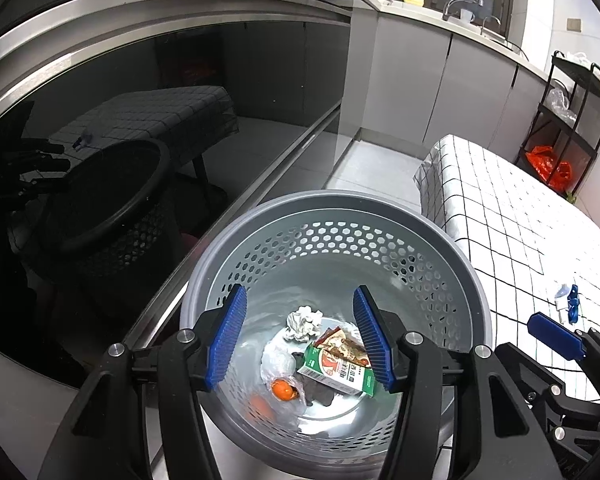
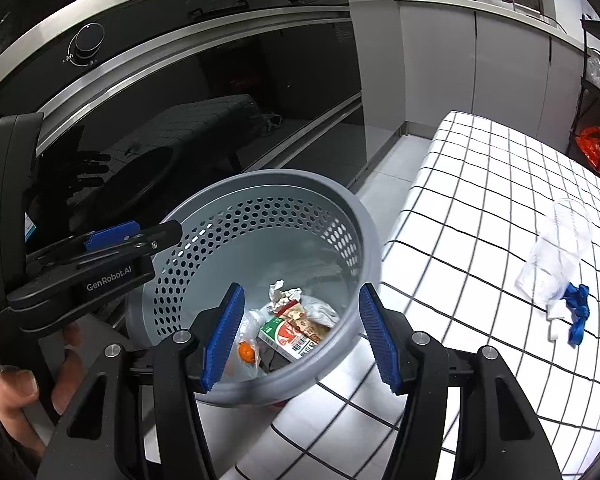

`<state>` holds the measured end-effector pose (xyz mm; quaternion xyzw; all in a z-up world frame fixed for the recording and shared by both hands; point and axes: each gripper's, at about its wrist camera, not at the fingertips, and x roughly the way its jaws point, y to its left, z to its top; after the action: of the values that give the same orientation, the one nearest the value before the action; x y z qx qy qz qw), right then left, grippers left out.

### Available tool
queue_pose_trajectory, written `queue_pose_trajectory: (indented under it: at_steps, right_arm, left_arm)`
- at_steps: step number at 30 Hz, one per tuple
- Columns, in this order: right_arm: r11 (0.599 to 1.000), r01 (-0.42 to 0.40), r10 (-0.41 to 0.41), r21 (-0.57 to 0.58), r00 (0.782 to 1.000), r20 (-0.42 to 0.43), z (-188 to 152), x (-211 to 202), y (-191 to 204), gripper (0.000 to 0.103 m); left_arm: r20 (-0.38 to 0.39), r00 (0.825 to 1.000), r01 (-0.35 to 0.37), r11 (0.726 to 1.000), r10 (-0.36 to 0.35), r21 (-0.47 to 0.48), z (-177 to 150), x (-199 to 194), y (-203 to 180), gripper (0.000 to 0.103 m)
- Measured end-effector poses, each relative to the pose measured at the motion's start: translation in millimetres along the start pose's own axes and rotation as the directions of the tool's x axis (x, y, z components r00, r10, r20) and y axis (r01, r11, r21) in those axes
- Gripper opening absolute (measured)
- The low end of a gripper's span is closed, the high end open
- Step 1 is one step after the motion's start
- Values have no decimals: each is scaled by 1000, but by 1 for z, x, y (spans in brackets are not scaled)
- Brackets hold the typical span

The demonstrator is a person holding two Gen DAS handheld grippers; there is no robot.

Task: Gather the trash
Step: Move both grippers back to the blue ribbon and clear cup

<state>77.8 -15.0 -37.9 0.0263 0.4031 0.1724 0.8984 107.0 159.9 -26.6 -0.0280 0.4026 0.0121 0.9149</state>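
Observation:
A grey perforated trash basket [image 1: 332,200] [image 2: 284,178] stands on the floor between the oven and the table. Inside lie a crumpled paper ball [image 1: 302,322] [image 2: 282,292], a green carton [image 1: 336,372] [image 2: 288,336], a snack wrapper [image 1: 344,346], a clear plastic bag and an orange piece [image 1: 282,390] [image 2: 246,352]. My left gripper [image 1: 300,292] hangs open over the basket, nothing between its pads. My right gripper [image 2: 302,288] is open and empty above the basket's near rim. On the table lie a clear plastic bottle [image 2: 556,256] and a blue scrap [image 2: 578,312] [image 1: 570,304].
A black glass oven door [image 1: 160,128] fills the left. The table with a black-and-white checked cloth [image 2: 480,200] is to the right. A black shelf with a red bag [image 1: 548,164] stands at the far right. A hand [image 2: 16,392] holds the left gripper's handle.

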Motion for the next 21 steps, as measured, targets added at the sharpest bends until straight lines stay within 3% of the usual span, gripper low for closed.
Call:
queue_pose_trajectory:
  at_steps: [10, 21]
  right_arm:
    - [992, 117, -118, 49, 993, 22, -21, -29, -44, 61]
    - [951, 287, -289, 118, 957, 5, -42, -72, -126, 63]
  left_arm:
    - [16, 999, 41, 999, -41, 16, -3, -9, -20, 59]
    - [35, 994, 97, 992, -100, 79, -10, -22, -66, 65]
